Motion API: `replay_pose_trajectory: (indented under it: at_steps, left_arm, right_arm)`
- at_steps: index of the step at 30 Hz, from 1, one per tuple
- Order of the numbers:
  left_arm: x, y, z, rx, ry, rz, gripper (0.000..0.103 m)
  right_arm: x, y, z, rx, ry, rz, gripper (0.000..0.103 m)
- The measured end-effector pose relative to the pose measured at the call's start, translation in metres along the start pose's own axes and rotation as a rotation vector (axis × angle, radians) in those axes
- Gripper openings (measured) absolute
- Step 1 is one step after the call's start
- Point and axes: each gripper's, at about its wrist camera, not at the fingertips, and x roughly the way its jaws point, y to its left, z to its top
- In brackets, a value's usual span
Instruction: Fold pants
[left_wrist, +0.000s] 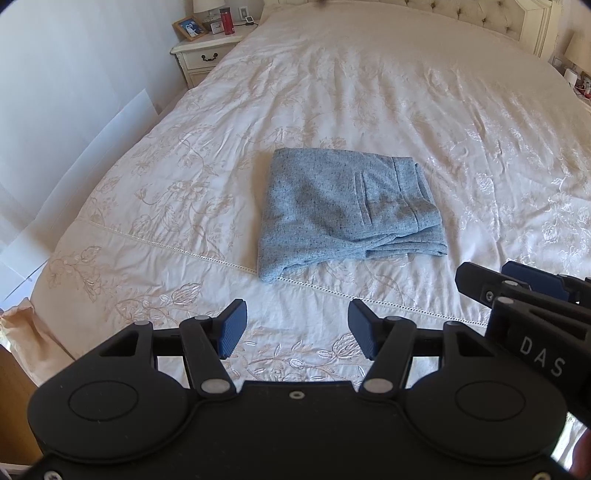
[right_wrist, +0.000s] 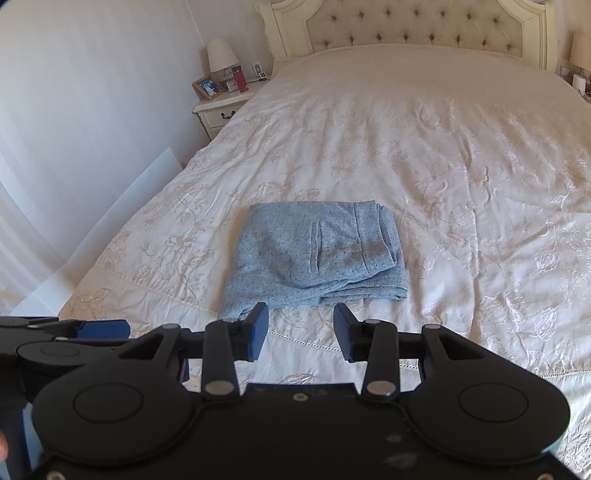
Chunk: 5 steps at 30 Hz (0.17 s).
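Note:
A pair of light blue speckled pants (left_wrist: 345, 210) (right_wrist: 314, 254) lies folded into a compact rectangle on the cream bedspread (left_wrist: 406, 92) (right_wrist: 461, 166), a back pocket slit facing up. My left gripper (left_wrist: 297, 328) hovers open over the near part of the bed, short of the pants, with nothing between its blue pads. My right gripper (right_wrist: 301, 330) is also open and empty, just in front of the pants' near edge. In the left wrist view the right gripper (left_wrist: 524, 291) shows at the right edge. The left gripper (right_wrist: 92, 330) appears at the left edge of the right wrist view.
A cream nightstand (left_wrist: 201, 51) (right_wrist: 219, 109) stands at the bed's far left with a red bottle (left_wrist: 226, 21) (right_wrist: 240, 79), a framed photo (right_wrist: 207, 87) and a lamp (right_wrist: 221, 57). A tufted headboard (right_wrist: 417, 29) closes the far end. A white wall runs along the left side.

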Motion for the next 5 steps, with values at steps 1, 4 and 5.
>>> replay_pose_trajectory:
  at_steps: [1,4,5]
  left_arm:
    - [-0.0001,-0.0004,0.0,0.0,0.0,0.0,0.065]
    - [0.0004,-0.0007,-0.0003,0.007,-0.001,0.001,0.065]
    - [0.0007,-0.0013,0.0,0.009,-0.001,0.001,0.065]
  right_arm:
    - [0.0005,-0.0004,0.0003,0.002,0.001,0.001,0.042]
    - [0.0012,-0.0009,0.0007,0.002,0.002,0.0,0.042]
    - [0.0014,-0.0011,0.0007,0.002,0.002,0.0,0.042]
